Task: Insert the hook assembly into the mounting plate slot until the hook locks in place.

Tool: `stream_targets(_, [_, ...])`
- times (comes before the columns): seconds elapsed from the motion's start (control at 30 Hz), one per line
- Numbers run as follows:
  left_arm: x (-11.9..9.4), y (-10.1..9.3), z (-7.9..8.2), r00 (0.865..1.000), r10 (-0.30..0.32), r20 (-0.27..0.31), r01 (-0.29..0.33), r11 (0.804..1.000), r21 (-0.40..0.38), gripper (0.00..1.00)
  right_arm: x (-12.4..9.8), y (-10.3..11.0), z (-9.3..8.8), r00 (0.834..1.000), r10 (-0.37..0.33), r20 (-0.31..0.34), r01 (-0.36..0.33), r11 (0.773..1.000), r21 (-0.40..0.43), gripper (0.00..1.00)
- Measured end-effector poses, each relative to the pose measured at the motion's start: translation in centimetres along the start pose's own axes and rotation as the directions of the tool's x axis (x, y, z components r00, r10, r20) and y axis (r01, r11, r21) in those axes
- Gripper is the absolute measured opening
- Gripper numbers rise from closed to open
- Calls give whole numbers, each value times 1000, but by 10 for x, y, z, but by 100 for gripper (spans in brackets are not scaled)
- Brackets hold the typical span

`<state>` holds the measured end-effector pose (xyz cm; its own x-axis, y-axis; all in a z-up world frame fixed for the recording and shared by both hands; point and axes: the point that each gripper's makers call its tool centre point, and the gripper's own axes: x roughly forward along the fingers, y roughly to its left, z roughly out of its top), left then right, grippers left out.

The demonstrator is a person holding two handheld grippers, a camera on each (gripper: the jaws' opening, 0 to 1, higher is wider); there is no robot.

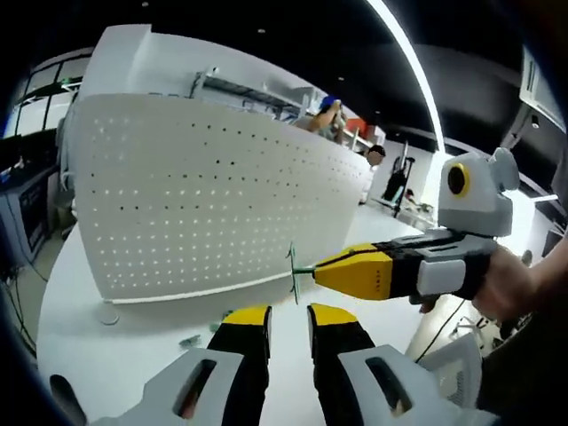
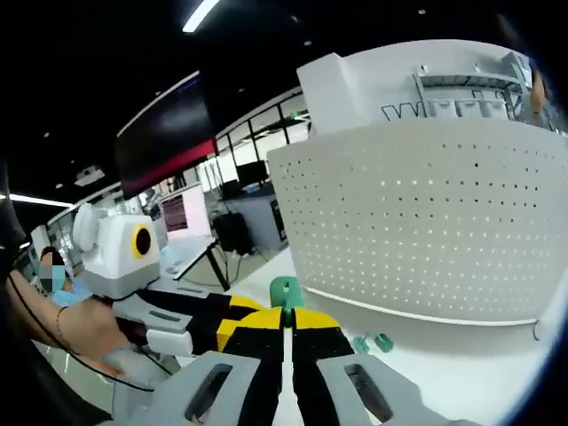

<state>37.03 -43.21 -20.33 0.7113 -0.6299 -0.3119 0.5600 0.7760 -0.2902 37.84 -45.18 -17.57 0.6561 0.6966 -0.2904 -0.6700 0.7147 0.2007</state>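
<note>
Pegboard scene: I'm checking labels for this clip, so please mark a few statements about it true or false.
1. The right gripper is shut on the green hook. True.
2. The hook is already seated in the pegboard. False: it sits in the right gripper's jaws, apart from the board.
3. The pegboard stands upright on the white table. True.
4. The left gripper holds a second hook. False: its jaws stand apart with nothing between them.
5. Small green pieces lie on the table near the board's foot. True.
</note>
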Motion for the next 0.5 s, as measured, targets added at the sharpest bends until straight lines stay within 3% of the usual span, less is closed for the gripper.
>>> stream_targets(0.27, [-6, 1, 8, 999, -18, 49, 20, 999, -50, 35, -3, -24, 18, 996, -78, 32, 79, 996, -41, 0])
stream_targets(0.4, [-10, 8, 25, 994, -17, 108, 26, 997, -75, 27, -5, -25, 17, 997, -82, 15, 83, 994, -72, 0])
stream_targets(0.5, [-7, 14, 33, 992, -14, 122, 28, 993, -116, 30, -7, -23, 13, 996, -84, 2, 84, 992, -93, 0])
